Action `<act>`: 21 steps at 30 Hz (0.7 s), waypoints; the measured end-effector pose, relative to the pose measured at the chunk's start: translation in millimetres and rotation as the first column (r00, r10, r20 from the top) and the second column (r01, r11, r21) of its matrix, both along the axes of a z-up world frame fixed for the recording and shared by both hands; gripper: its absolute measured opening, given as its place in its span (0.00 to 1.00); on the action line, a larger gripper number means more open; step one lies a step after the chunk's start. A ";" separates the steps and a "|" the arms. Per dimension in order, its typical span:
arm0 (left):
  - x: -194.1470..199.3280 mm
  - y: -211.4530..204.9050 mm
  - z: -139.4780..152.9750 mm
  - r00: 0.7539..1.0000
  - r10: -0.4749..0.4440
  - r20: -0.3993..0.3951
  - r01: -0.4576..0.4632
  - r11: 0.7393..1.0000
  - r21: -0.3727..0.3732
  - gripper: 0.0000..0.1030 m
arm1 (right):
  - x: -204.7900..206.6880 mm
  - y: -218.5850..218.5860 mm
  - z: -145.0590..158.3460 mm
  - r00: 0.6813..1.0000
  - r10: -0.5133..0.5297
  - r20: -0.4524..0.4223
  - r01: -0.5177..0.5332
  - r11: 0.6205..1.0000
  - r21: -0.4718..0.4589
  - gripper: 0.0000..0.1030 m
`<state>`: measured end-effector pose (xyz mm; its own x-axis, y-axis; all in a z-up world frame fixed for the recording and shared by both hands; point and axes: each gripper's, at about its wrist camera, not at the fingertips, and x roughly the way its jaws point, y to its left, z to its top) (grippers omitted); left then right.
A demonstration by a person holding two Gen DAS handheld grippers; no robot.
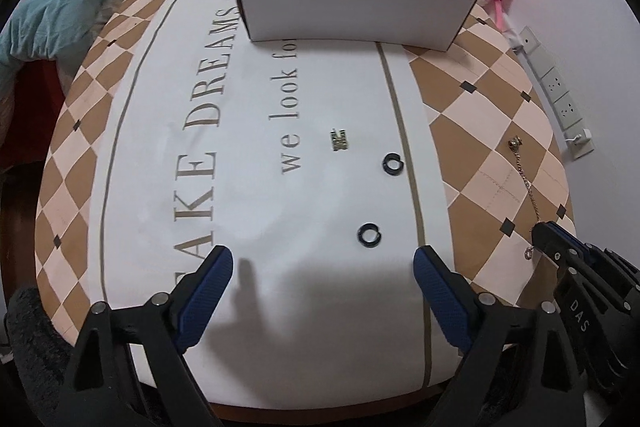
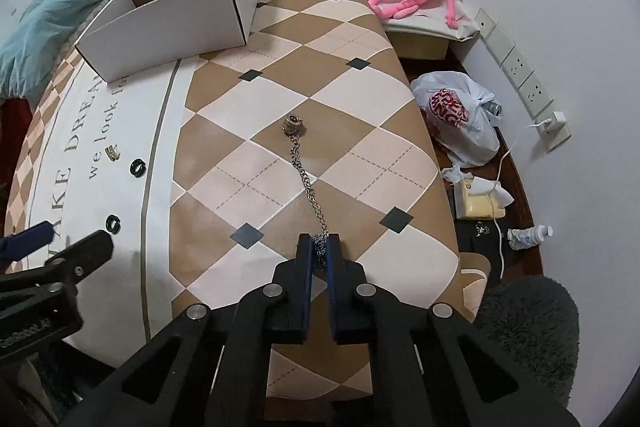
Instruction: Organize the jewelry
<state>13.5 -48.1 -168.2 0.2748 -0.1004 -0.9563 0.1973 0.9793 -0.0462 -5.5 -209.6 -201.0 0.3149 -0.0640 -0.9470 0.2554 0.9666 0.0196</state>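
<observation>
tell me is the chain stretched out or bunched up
Stretched out: the chain trails across the checkered mat from the shut right gripper to its charm end.

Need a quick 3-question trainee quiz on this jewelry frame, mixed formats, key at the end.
1. True or false: the right gripper is shut on the chain.
2. How many black rings lie on the mat?
3. Where does the white box stand? A) far end of the mat B) on the floor C) between the left gripper fingers

Key: 1 true; 2 two; 3 A
</observation>
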 end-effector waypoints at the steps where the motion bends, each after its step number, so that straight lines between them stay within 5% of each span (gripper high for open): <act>1: 2.9 0.0 -0.4 1.000 -0.003 0.000 0.003 1.000 -0.001 0.89 | 1.2 -0.7 2.0 1.000 -0.007 0.003 0.007 1.000 0.011 0.06; 7: 2.0 -4.6 -6.5 1.000 -0.018 -0.013 0.018 1.000 -0.011 0.64 | -0.6 -6.1 8.9 0.999 -0.030 0.030 0.029 0.999 0.045 0.03; 11: 0.1 -7.6 -7.7 1.000 -0.028 -0.006 0.028 1.000 -0.006 0.60 | -1.6 -7.3 13.2 0.998 -0.035 0.043 0.032 0.998 0.057 0.03; 16: -0.9 -14.3 -6.0 0.998 -0.053 0.015 0.053 0.999 0.012 0.27 | -0.9 -9.8 14.1 0.998 -0.043 0.043 0.040 0.997 0.062 0.03; 21: 1.5 -15.9 -5.0 0.998 -0.069 0.014 0.069 0.997 -0.020 0.07 | -1.1 -10.8 17.4 0.997 -0.044 0.056 0.040 0.996 0.075 0.03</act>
